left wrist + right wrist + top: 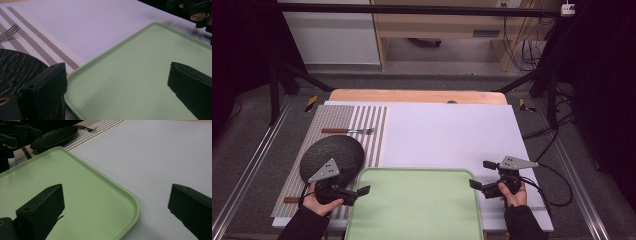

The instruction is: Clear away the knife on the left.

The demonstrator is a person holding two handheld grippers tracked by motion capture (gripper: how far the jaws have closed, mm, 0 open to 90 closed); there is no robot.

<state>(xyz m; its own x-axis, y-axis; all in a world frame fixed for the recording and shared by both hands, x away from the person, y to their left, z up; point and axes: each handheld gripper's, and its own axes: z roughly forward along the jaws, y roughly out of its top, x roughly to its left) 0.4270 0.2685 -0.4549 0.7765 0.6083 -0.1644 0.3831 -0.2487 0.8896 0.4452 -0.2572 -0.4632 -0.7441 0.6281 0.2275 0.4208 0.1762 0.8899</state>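
Left gripper [358,191] jaws apart at green tray [412,210] left rim, right gripper [478,175] agape at its right corner

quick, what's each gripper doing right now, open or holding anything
left gripper: open, holding nothing, by the green tray's left edge
right gripper: open, holding nothing, at its right corner

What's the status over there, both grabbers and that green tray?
Left gripper open, empty, at tray's left edge. Right gripper open, empty, at its right corner. Green tray bare. Black plate close beside left hand.
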